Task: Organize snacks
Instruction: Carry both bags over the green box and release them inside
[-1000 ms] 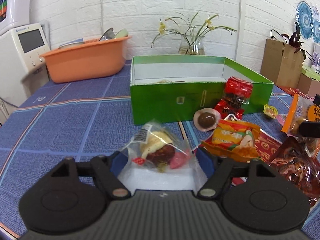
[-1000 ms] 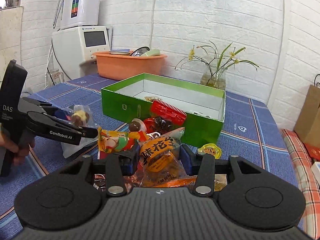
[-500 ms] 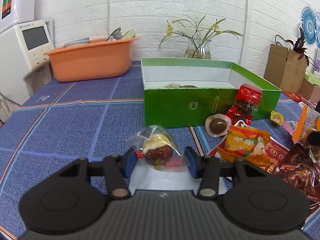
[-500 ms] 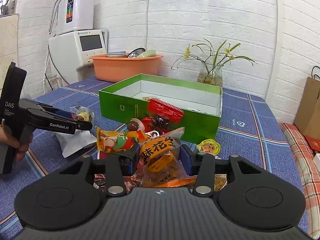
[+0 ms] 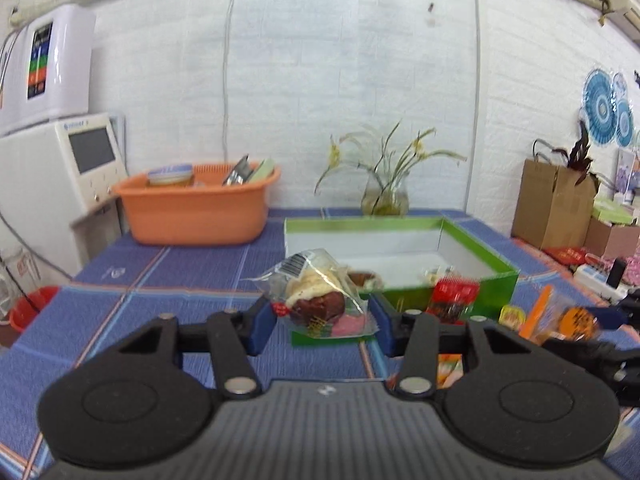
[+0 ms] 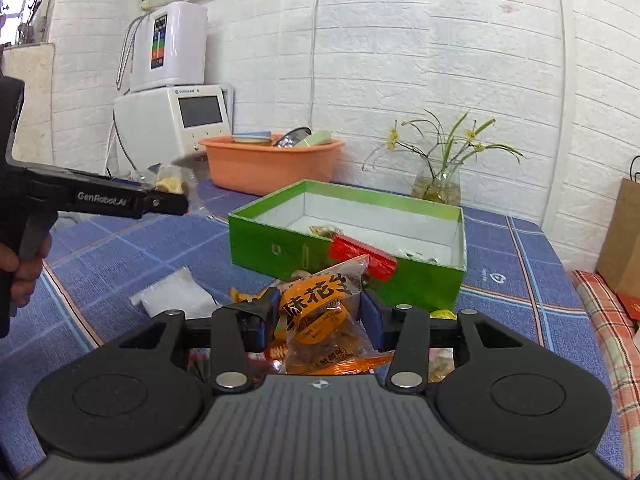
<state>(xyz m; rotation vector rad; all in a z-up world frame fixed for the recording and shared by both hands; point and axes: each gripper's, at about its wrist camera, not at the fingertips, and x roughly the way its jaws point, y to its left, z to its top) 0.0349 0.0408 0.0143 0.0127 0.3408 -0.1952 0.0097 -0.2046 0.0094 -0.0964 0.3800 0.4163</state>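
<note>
My left gripper (image 5: 322,320) is shut on a clear-wrapped pastry snack (image 5: 320,296) and holds it in the air, short of the green box (image 5: 472,240). It also shows in the right wrist view (image 6: 168,196), raised at the left. My right gripper (image 6: 320,320) is shut on an orange snack packet (image 6: 324,312), lifted above the snack pile. The open green box (image 6: 280,240) has a few snacks inside. A red packet (image 6: 364,256) leans on its front wall.
An orange basin (image 5: 192,212) with dishes and a vase of flowers (image 5: 384,196) stand at the back. A white wrapper (image 6: 176,296) lies on the blue tablecloth. Loose snacks lie under my right gripper. Brown paper bag (image 5: 552,204) at the right.
Both grippers have risen off the table with their snacks. My left gripper lifted the pastry high and moved toward the box; a white wrapper stayed on the cloth.
</note>
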